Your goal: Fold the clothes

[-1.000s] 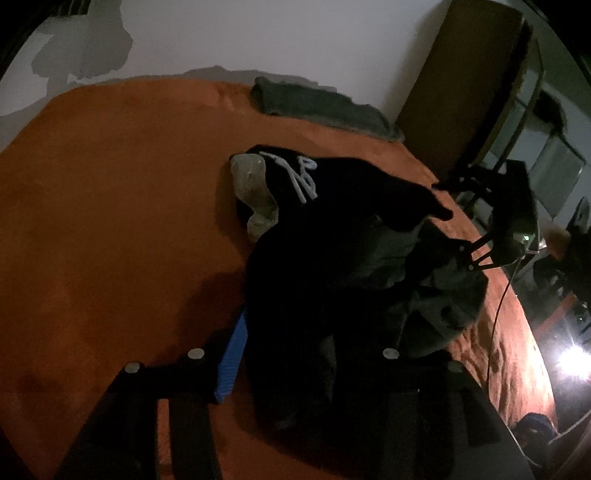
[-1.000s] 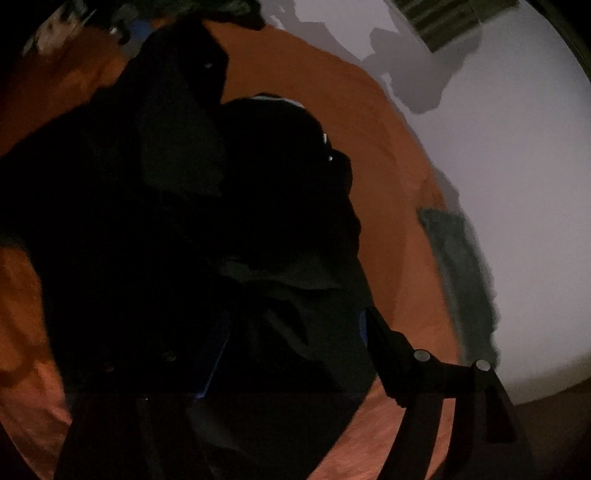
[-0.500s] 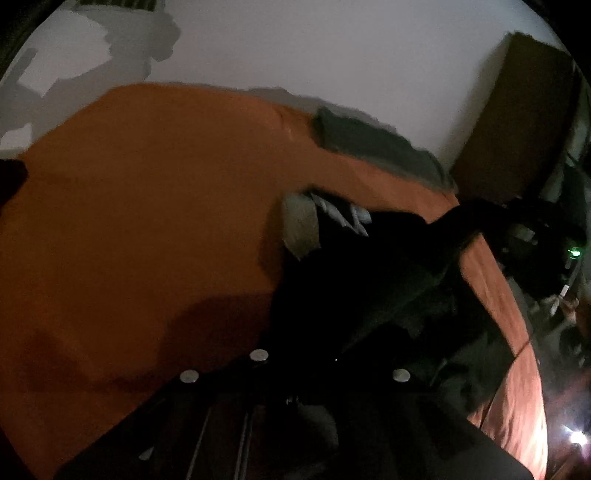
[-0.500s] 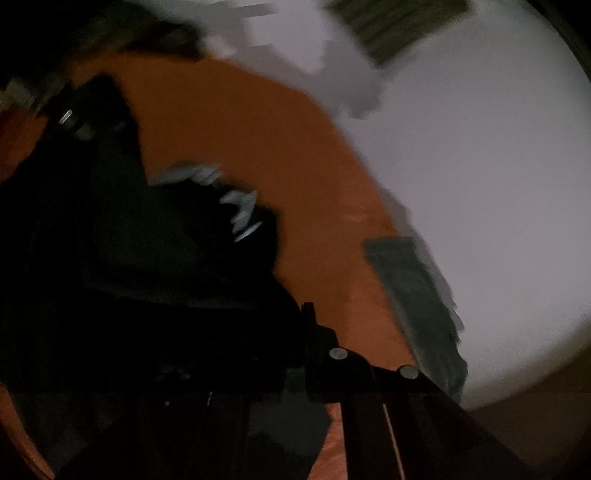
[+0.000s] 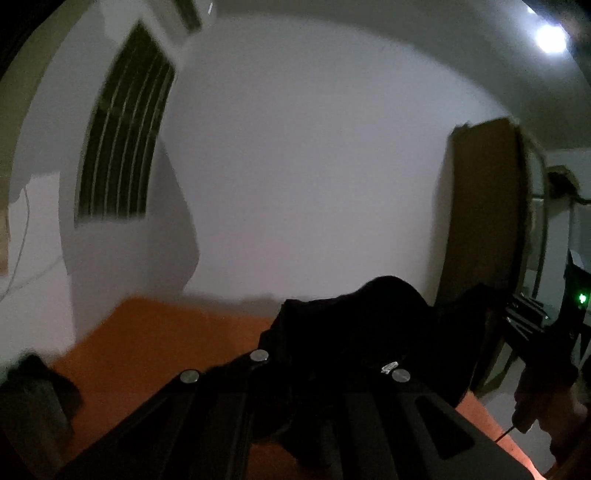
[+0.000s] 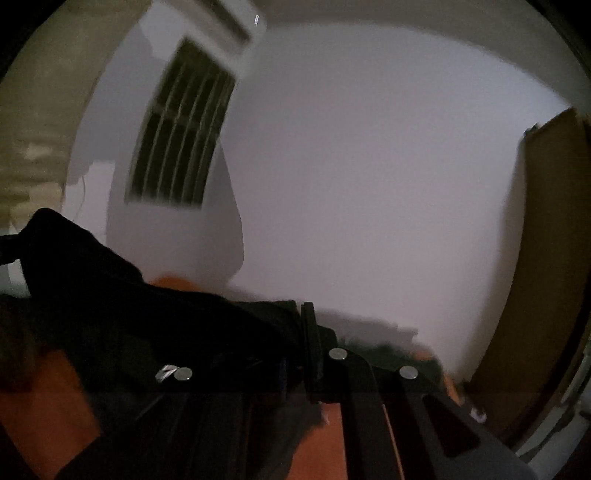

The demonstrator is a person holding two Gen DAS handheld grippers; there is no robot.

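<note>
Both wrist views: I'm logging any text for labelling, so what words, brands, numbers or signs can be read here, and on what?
None can be read in either view.
The black garment shows no print or label on the parts in view.
The white unit high on the wall carries a small mark, too blurred to read.
The green light at the right edge is a bare lamp, not a sign.

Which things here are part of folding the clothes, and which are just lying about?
Part of the job:
black garment
left tool
right tool
orange bed cover

Just lying about:
barred window
brown wardrobe
</note>
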